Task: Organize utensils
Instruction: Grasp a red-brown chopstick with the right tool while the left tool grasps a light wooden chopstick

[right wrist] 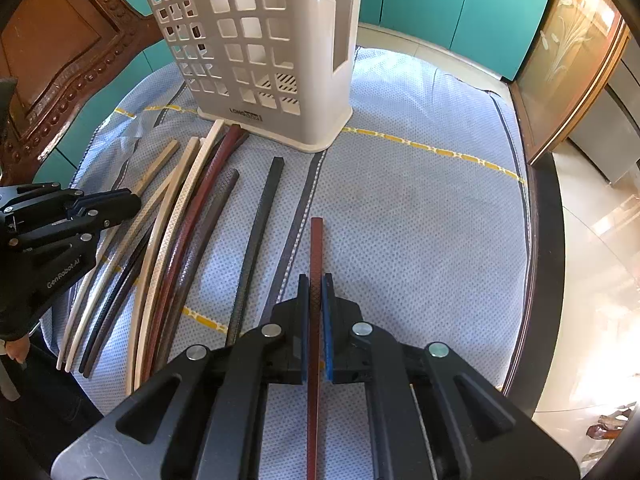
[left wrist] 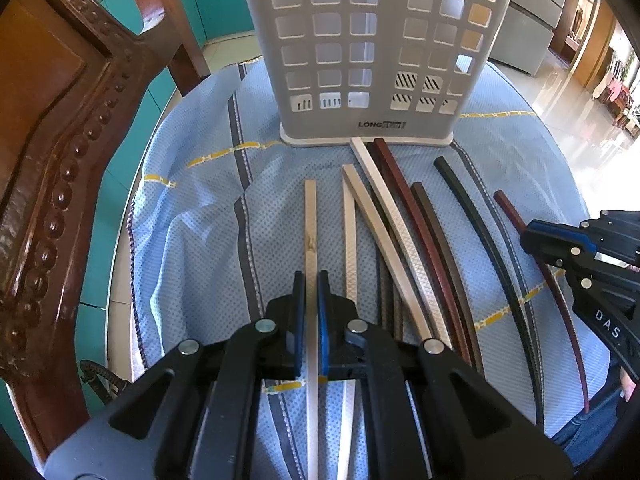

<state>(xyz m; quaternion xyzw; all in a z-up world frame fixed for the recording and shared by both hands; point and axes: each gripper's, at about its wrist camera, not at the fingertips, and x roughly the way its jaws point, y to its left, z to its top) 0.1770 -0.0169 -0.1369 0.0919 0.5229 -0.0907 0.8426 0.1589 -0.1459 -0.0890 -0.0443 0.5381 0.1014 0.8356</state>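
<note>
- Kitchen-ish room going on here: teal cabinets, shiny tile floor, and a round table (right wrist: 536, 240) wearing a light blue dotted cloth (right wrist: 400, 208) with yellow stripes.
- The landmark is the white slotted utensil holder (left wrist: 372, 40) sitting at the far side of the cloth, looking empty so far.
- Chopsticks are lying in a loose fan just in front of the holder, tips pointing toward its base.
- The left gripper (left wrist: 311, 300) is clamping a pale chopstick (left wrist: 310, 216) partway along its length, jaws pinched right down on it, at the left edge of the fan.
- The right gripper (right wrist: 316, 304) is doing the same with a dark red chopstick (right wrist: 316, 248), off to the right of the holder's front, apart from the pile.
- A black chopstick (right wrist: 256, 240) is lying between that one and the pile.
- Handling guess: these are looking light, stiff and thin, probably a bit slick, so a mid-length pinch may be letting them pivot. Gripping nearer the thick end seems safer for dropping them upright into the holder.
- A carved wooden chair (left wrist: 60, 160) is standing left of the holder.
</note>
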